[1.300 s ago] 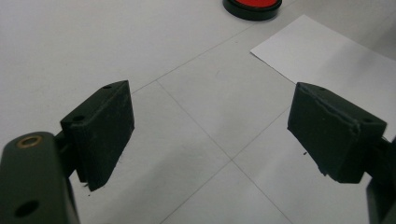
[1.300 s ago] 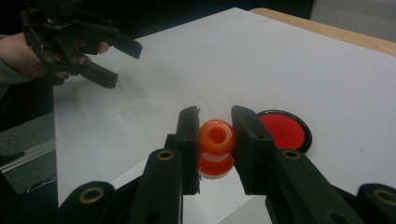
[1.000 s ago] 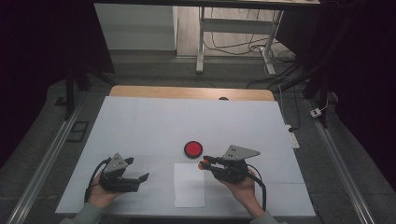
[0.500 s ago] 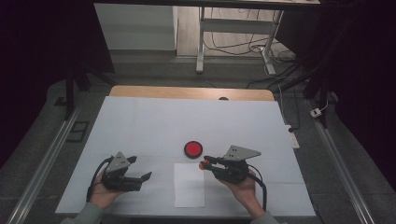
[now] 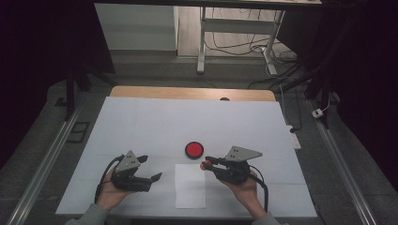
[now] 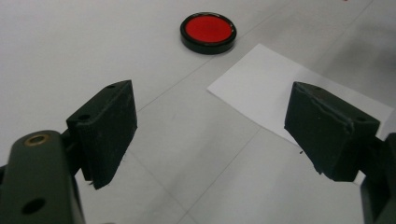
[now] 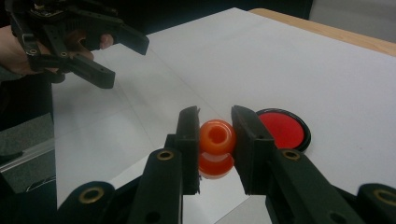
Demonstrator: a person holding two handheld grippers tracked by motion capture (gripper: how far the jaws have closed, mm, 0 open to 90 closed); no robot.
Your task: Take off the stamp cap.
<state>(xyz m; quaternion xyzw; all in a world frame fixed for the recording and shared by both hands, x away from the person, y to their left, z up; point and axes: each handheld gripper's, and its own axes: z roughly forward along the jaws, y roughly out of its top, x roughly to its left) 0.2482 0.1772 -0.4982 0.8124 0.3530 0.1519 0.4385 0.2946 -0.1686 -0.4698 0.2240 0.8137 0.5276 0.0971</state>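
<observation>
The right tongs (image 7: 215, 140) are clamped on a small orange spool-shaped piece (image 7: 216, 145), its rounded top with a hole in the middle sitting between the two black pads and a second orange flange showing just below them. In the high view the right tongs (image 5: 206, 164) point toward the left of the picture with the orange spool-shaped piece (image 5: 204, 165) at their tip, held over the upper right corner of a white sheet of paper (image 5: 190, 187) that lies flat on the worktop (image 5: 141, 122); whether the piece touches the paper I cannot tell. Just beyond it sits a round red pad in a black rim (image 5: 194, 149), lying on the worktop near the sheet's far edge and apart from both tongs; from the right gripper view the round red pad (image 7: 282, 129) lies just behind the right-hand pad. The left tongs (image 5: 151, 168) are spread wide apart with nothing between them, held in the person's left hand (image 5: 111, 192) to the left of the sheet. In the left gripper view the left tongs (image 6: 210, 128) frame bare worktop and a corner of the white sheet of paper (image 6: 280, 98), with the round red pad (image 6: 208, 31) farther off.
</observation>
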